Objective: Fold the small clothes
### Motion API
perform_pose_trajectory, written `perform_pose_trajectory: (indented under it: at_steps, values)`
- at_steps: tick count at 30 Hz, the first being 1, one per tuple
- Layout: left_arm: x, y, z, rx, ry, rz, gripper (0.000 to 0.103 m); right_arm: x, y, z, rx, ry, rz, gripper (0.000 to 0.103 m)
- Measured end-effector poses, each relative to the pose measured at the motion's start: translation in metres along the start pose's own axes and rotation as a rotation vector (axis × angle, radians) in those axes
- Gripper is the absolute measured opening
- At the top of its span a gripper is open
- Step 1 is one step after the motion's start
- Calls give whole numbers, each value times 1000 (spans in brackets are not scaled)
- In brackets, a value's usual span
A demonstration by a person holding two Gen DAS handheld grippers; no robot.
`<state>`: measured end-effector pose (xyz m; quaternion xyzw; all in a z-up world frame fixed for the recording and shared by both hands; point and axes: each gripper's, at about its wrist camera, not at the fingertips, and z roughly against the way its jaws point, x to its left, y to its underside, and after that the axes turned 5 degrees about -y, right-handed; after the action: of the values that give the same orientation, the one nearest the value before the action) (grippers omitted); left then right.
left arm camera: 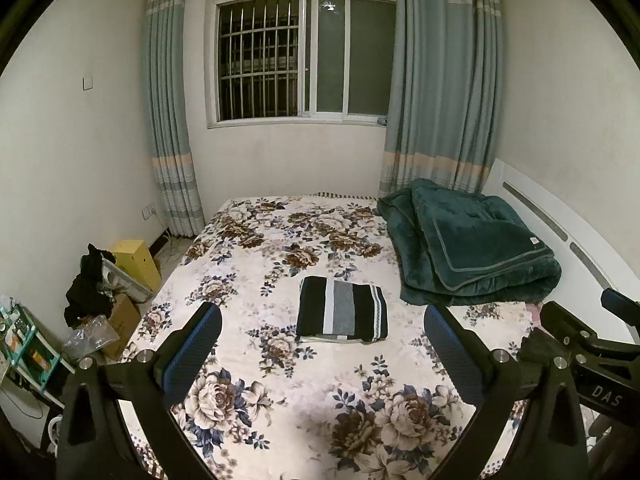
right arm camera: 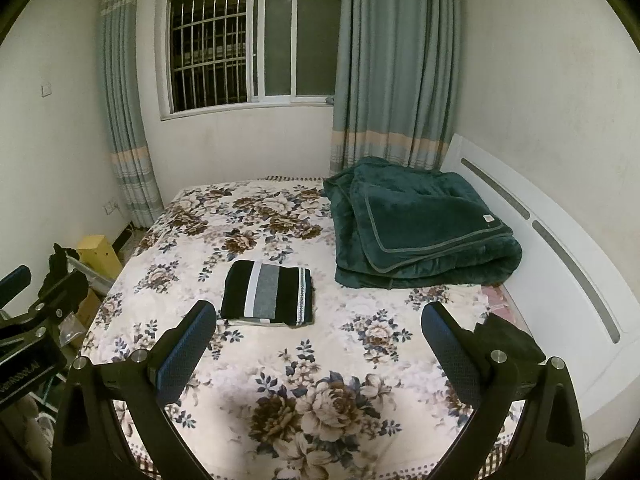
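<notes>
On the bed [left arm camera: 248,264] with the floral cover, a big green blanket [left arm camera: 476,248] sat folded near the headboard. Toward the middle lay the small striped garment [left arm camera: 342,310], already folded into a neat rectangle, well clear of the blanket. My left tongs [left arm camera: 322,344] and right tongs [right arm camera: 318,340] both hung above the bed, spread wide, gripping nothing.

Bed [left arm camera: 256,360] with cream floral cover filled lower half of both views. Folded striped garment [left arm camera: 342,310], black, white and grey, lay flat near frame centre. Bulky folded dark green blanket [left arm camera: 472,248] sat at middle right beside white headboard [left arm camera: 568,216]. Small dark cloth [right arm camera: 508,336] lay at lower right, near headboard.
</notes>
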<state>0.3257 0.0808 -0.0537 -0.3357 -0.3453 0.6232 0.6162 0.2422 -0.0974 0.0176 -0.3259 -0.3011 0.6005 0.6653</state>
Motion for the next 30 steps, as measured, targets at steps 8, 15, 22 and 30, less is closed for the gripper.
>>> perform_pose_trajectory:
  at_steps: [8,15,22,30]
  values:
    - [1,-1,1,-3,-2,-3,103,1,0,0,-1,2,2,103]
    - [2,-2,1,-5,-4,-6,103,1,3,0,-1,4,-1,103]
    - [2,-3,3,-9,-6,-9,103,1,6,1,-4,6,-3,103]
    - [1,-4,7,-12,-10,-6,103,2,8,2,-6,9,-5,103]
